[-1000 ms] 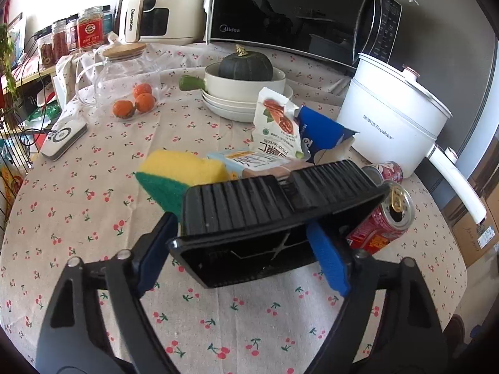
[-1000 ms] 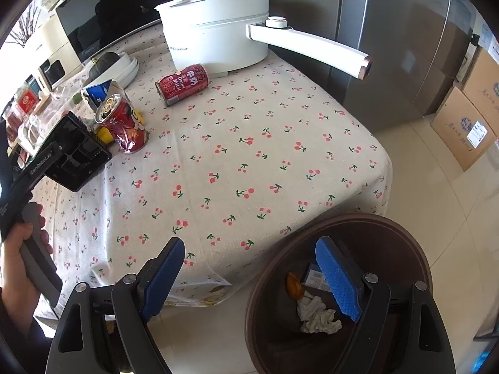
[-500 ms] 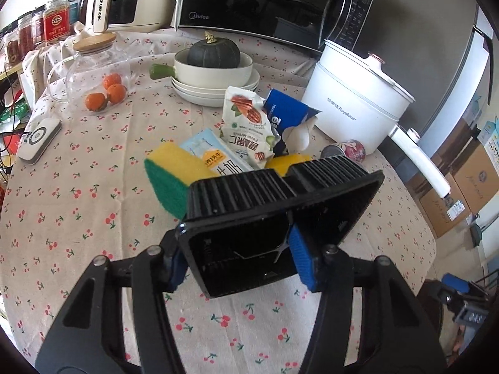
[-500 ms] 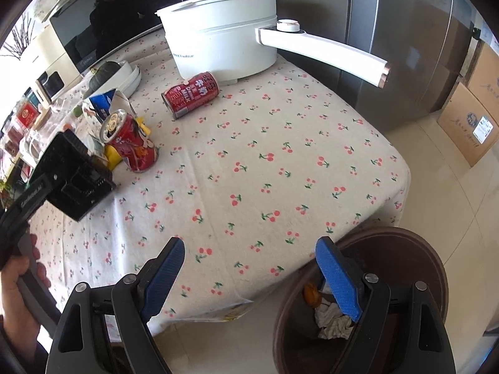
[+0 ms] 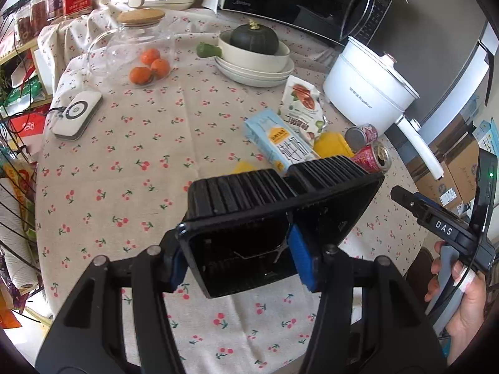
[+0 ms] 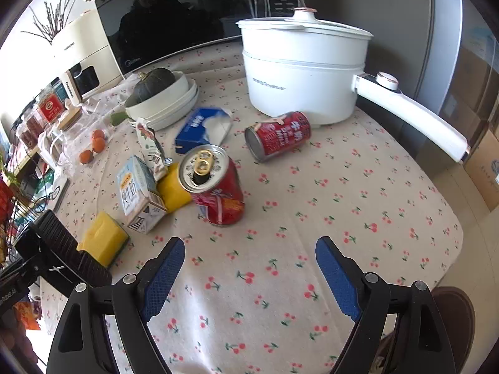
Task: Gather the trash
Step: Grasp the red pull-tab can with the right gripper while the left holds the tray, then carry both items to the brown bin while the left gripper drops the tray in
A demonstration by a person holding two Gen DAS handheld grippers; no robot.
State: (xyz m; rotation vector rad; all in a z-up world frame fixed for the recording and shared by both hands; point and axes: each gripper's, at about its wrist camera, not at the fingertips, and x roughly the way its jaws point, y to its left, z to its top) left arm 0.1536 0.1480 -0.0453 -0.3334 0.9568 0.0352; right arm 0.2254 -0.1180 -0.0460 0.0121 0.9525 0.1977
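Left wrist view: the left tool (image 5: pixel 240 260) is clamped on a black ribbed plastic tray (image 5: pixel 280 218), its blue pads pressed against the tray's walls; the tray is held off the counter (image 5: pixel 124 187), which is covered by a beige cloth with cherry print.
Left tool motion: its jaws have just been closing, with the tray between them.
Right wrist view: the right tool (image 6: pixel 249 272) hangs over bare cloth with its jaws wide apart and nothing between them.
Upright can: a dented red drink can with a gold pull-tab top (image 6: pixel 213 184) stands just ahead of the right tool, leaning slightly.
Lying can: a second red can (image 6: pixel 277 135) lies on its side near the base of the white electric pot with a long handle (image 6: pixel 302 71).
Other trash: a pale blue drink carton (image 6: pixel 137 190), a white snack pouch (image 6: pixel 151 149) and a torn blue wrapper (image 6: pixel 202 127) lie left of the upright can.
Sponges: one yellow sponge (image 6: pixel 173 188) touches the carton and the upright can; another with a green underside (image 6: pixel 103 243) sits beside the tray.
Bin: a brown round trash bin's (image 6: pixel 452 311) rim shows at the lower right, off the counter's edge.
Person: a hand (image 5: pixel 461 299) grips the right tool's handle.
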